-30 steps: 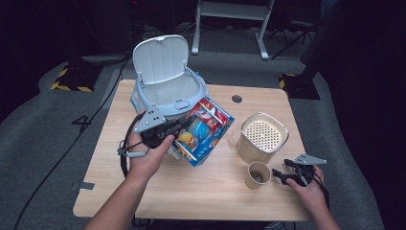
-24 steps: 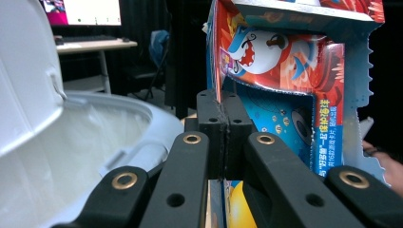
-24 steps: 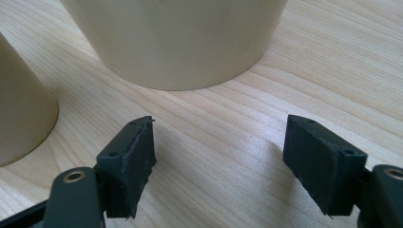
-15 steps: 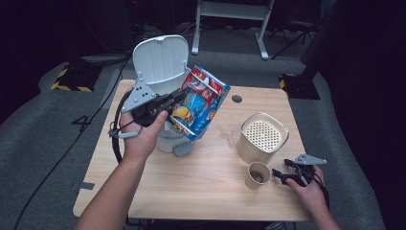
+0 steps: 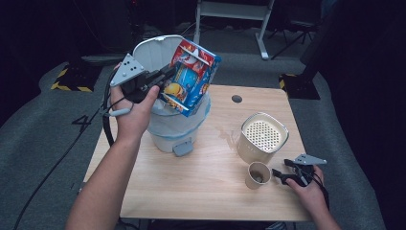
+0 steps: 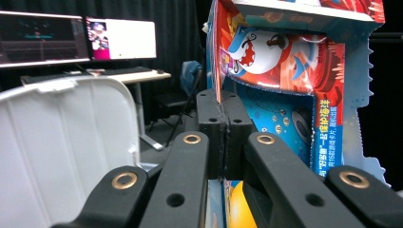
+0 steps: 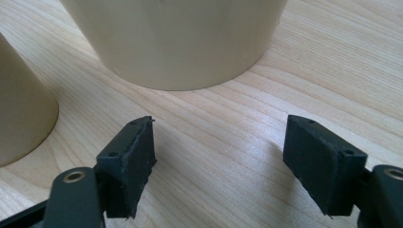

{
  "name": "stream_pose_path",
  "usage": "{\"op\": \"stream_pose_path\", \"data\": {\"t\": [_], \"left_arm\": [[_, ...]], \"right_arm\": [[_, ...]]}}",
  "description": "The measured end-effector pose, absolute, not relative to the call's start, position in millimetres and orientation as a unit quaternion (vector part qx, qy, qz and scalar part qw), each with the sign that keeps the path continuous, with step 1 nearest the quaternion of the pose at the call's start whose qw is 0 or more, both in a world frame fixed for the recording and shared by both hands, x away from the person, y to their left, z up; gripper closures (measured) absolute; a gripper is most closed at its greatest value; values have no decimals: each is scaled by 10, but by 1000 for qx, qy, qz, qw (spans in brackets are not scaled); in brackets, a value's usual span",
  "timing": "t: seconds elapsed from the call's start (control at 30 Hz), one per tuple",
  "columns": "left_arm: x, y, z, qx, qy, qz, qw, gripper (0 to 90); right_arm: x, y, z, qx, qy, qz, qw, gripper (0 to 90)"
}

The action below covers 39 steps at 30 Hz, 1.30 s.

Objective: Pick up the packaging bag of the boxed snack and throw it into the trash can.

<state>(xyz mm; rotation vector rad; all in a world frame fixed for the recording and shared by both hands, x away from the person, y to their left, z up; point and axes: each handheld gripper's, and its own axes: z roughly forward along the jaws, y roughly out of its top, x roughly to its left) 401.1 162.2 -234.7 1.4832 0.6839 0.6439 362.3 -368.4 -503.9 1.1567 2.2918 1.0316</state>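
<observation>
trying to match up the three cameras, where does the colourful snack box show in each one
High view: the snack box is upper left of centre, tilted over the open white bin, pinched by the left gripper.
Left gripper view: the box takes up the right half, its edge clamped between the shut jaws.
Right gripper view: not in it; the open right gripper faces the beige container.
Shared landmark: the bin's raised lid, behind the box.

Dim room: grey carpet [image 5: 43, 139], black curtains [image 6: 180, 28], lit monitors [image 6: 121, 39] on desk [image 6: 142, 76].
</observation>
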Motion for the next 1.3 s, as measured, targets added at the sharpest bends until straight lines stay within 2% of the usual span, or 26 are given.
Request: {"op": "stream_pose_path", "data": {"t": [0.3,0.87,1.3], "left_arm": [[4200,1666,-2241,627,311,320,638,888],[4571,1751,-2303,601,348,347,630,887],[4625,1786,-2358,592,360,362,624,887]], "right_arm": [[3622,-3683,-5039,411,814,366,186,263],[3623,-3683,-5039,411,814,366,186,263],[3622,-3683,-5039,411,814,366,186,263]]}}
